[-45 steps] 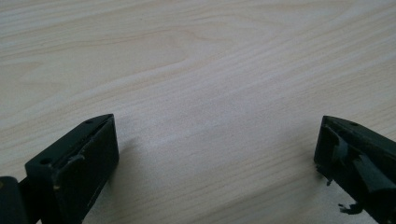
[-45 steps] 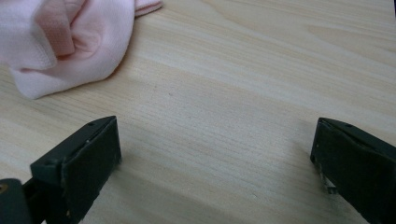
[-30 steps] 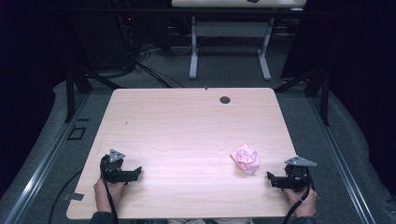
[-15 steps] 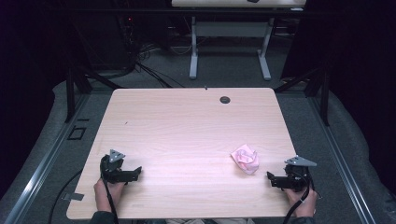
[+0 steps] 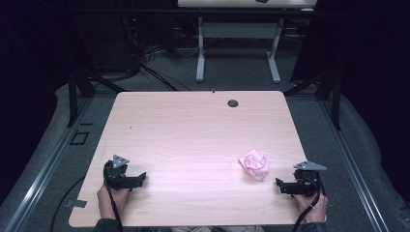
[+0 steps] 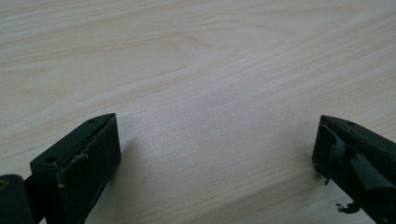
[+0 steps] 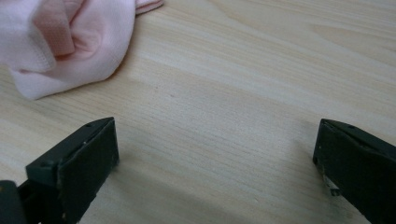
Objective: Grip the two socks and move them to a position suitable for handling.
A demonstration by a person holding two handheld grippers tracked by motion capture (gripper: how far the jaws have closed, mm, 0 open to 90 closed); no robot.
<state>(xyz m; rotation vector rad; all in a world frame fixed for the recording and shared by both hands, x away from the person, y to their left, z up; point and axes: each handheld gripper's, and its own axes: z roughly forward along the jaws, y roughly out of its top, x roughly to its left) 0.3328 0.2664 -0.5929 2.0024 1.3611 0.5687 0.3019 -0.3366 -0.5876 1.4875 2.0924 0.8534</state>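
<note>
A crumpled pink cloth (image 5: 255, 165) lies on the light wooden table (image 5: 193, 140), toward its front right. My right gripper (image 5: 282, 185) rests at the table's front right corner, just right of the cloth, open with nothing between its jaws. In the right gripper view the pink cloth (image 7: 65, 42) fills the upper left, ahead of the left jaw, and the right gripper (image 7: 215, 154) spans bare wood. My left gripper (image 5: 140, 180) lies at the front left, open and empty. Wood grain alone lies between the left gripper (image 6: 215, 149) jaws.
A small dark round grommet (image 5: 233, 103) sits near the table's far edge. Beyond the table stand a white-legged desk frame (image 5: 237, 48) and cables on the grey floor. Metal rails (image 5: 38, 169) run along both sides of the table.
</note>
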